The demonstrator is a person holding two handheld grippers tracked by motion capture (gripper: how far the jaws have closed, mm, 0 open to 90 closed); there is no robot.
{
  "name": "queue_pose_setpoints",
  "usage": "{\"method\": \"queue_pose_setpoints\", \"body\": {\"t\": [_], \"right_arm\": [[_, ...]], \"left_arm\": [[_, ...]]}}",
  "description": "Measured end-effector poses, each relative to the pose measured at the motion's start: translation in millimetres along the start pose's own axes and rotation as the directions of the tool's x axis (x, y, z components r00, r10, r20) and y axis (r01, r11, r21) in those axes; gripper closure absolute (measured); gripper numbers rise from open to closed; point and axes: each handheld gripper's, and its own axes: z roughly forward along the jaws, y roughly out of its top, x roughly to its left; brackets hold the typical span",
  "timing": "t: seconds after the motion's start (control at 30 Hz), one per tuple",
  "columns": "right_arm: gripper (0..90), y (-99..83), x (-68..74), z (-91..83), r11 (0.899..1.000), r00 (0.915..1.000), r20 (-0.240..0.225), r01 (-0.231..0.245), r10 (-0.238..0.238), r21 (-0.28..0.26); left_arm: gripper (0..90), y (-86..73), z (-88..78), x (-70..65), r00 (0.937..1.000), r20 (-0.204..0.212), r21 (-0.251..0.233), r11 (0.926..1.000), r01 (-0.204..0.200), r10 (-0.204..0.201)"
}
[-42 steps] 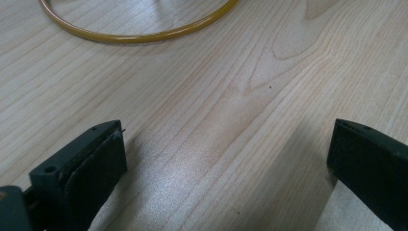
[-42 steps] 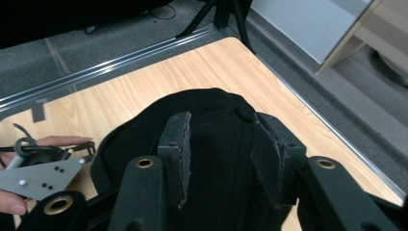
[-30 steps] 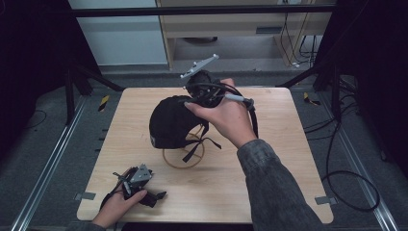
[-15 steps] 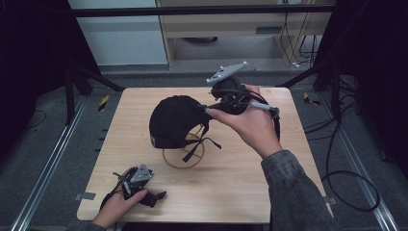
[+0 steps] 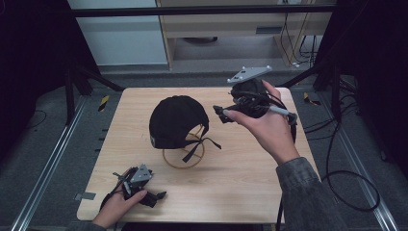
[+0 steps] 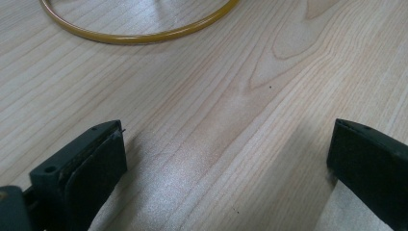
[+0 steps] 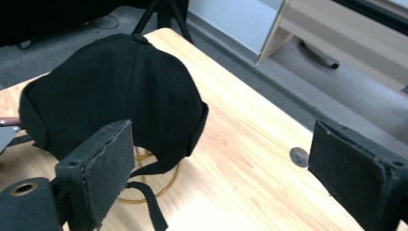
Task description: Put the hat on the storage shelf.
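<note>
Right tool [image 5: 226, 114] gapes beside black cap [image 5: 177, 120] — apart.

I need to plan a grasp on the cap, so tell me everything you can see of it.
The black fabric baseball cap sits dome-up on a yellow wire ring stand near the middle of the light wooden table. It has a top button, and its back opening and loose black adjustment strap face the right hand-held gripper, which is open and apart from it.

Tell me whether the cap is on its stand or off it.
On. The cap sits raised on the yellow wire stand, whose ring rests on the table; its strap hangs loose. Neither gripper touches it.
</note>
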Motion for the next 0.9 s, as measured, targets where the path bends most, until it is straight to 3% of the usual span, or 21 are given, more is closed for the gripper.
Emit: {"method": "queue_pose_setpoints", "body": {"t": [0.27,0.9], "right_arm": [[7.0,-15.9,-9.8,-12.4,1.0,0.9997,0.02,-0.016,0.016,0.013],[5.7,-64.6,-36.0,-36.9,0.999,0.9987,0.04,-0.032,0.032,-0.013]], "left_arm": [[0.0,0.0,0.0,0.0,1.0,0.0,0.0,1.0,0.0,0.0],[0.0,-0.2,0.2,-0.2,1.0,-0.002,-0.004,1.0,0.001,-0.001]]}}
